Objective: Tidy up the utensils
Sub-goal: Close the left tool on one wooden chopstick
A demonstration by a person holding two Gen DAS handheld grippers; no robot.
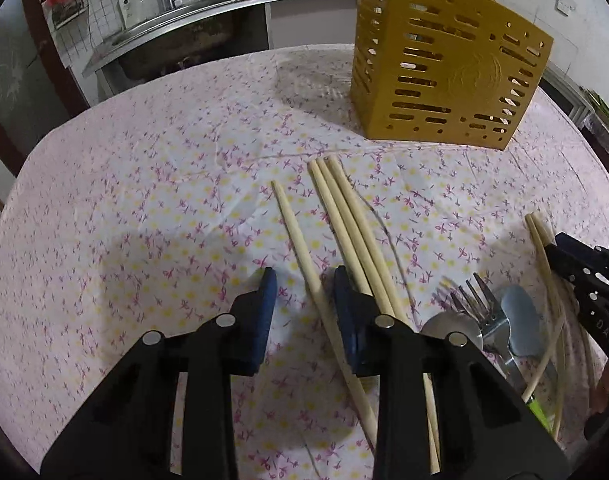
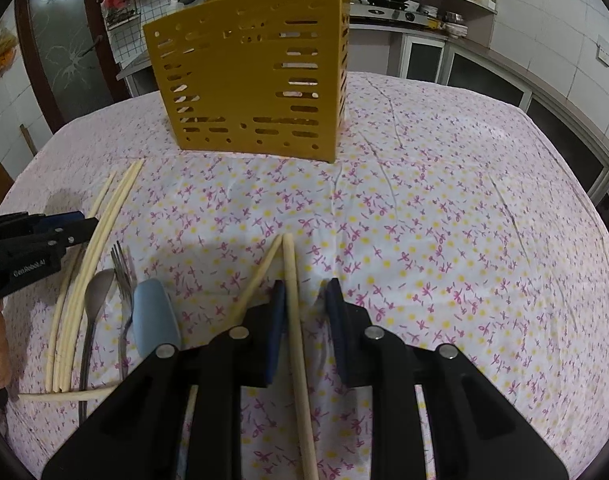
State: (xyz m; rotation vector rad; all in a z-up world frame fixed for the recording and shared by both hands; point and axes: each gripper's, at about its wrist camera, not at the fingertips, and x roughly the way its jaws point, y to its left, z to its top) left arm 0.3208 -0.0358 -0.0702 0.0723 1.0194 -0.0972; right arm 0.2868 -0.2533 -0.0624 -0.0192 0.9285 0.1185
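A lone chopstick is straddled lengthwise, untouched, by the narrowly open left gripper, while another chopstick is bracketed likewise by the narrowly open right gripper, both pointed toward the yellow holder.

A tall mustard-yellow plastic utensil holder with slotted walls stands upright at the far side of the table. Nearer, pale wooden chopsticks lie flat in loose groups: one alone, three side by side, more further right. Among them lie a steel fork, a steel spoon and a light-blue spoon.
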